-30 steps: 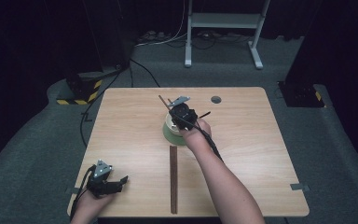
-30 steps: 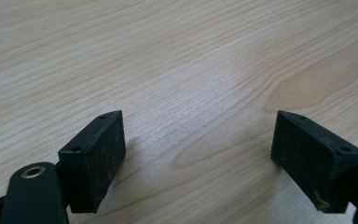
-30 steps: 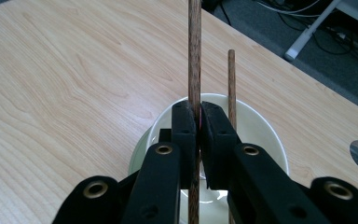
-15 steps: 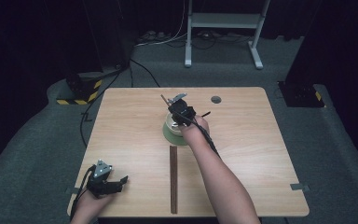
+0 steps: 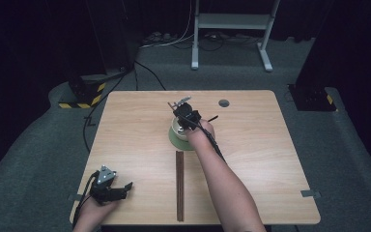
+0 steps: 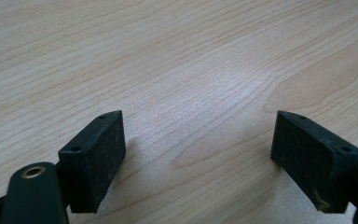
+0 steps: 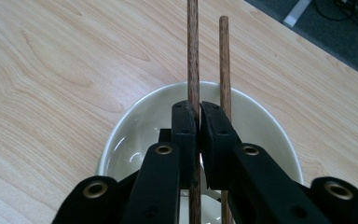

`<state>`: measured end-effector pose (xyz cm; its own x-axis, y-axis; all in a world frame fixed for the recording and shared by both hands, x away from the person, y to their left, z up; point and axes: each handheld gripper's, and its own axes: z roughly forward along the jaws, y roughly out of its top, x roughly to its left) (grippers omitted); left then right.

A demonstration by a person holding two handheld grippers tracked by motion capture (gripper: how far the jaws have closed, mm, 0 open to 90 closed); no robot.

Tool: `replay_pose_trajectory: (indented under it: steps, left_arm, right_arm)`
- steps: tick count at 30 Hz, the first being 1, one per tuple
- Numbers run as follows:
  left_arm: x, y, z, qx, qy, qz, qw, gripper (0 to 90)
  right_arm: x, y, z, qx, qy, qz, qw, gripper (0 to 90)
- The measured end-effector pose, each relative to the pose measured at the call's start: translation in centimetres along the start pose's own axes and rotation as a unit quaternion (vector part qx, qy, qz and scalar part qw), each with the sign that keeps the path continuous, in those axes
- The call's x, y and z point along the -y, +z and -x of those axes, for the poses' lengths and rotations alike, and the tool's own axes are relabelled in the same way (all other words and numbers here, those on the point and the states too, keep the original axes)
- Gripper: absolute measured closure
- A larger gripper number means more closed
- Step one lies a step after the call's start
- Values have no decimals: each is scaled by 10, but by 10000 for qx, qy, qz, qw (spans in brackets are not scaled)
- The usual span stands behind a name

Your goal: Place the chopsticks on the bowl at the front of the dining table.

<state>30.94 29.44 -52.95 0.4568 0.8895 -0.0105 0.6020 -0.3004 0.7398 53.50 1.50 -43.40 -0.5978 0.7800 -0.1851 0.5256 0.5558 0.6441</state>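
A white bowl (image 7: 135, 126) with a green outside (image 5: 178, 141) stands in the middle of the wooden table (image 5: 270, 145). Above it my right gripper (image 5: 186, 116) (image 7: 198, 116) is shut on a brown wooden chopstick (image 7: 193, 51), which points away over the bowl's far rim. A second chopstick (image 7: 223, 60) runs parallel just beside it and passes behind one jaw; whether it is gripped I cannot tell. My left gripper (image 5: 112, 187) (image 6: 198, 135) rests near the table's front left corner, open, with bare wood between its pads.
A long dark brown wooden strip (image 5: 179, 186) lies on the table in front of the bowl, pointing toward the front edge. A round hole (image 5: 223, 103) sits near the far edge. Cables and a metal stand's feet (image 5: 229, 58) are on the floor beyond.
My right hand has sunk slightly over the bowl with the chopstick still in its jaws. The left gripper has not moved.
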Motion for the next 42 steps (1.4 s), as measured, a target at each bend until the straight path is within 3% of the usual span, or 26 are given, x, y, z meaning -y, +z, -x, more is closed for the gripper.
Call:
replay_pose_trajectory:
  steps: [5,6,8,15,17,27,31,32,34,35,38,42]
  left_arm:
    - [0,0,1,-3,-27,4,10000,176]
    - [0,0,1,2,-29,9,10000,176]
    - [0,0,1,0,-28,1,10000,177]
    - [0,0,1,0,-35,10,10000,177]
    - [0,0,1,3,-30,11,10000,177]
    - [0,0,1,0,-26,15,10000,177]
    - [0,0,0,-3,-25,11,10000,177]
    - [0,0,0,-4,-20,7,10000,177]
    - [0,0,0,4,-21,11,10000,177]
    - [0,0,0,-2,-17,13,10000,177]
    - [0,0,0,2,-20,19,10000,177]
    - [0,0,0,4,-17,15,10000,177]
  right_arm:
    - [0,5,4,35,38,-78,10000,852]
    - [0,6,3,-4,135,-125,9998,851]
    - [0,7,4,32,19,-135,9999,851]
    - [-1,9,4,35,163,-173,9997,851]
    - [-1,10,5,92,34,-184,9998,851]
    - [-1,12,5,103,122,-166,9997,845]
    - [-2,5,6,33,21,-46,10000,764]
    - [-3,-1,7,19,108,-2,9999,669]
    - [-4,-3,8,18,129,22,9999,628]
    - [-4,-7,13,-30,95,4,10000,560]
    - [1,-7,16,54,248,-66,9997,531]
    - [9,-2,18,17,228,-187,9996,544]
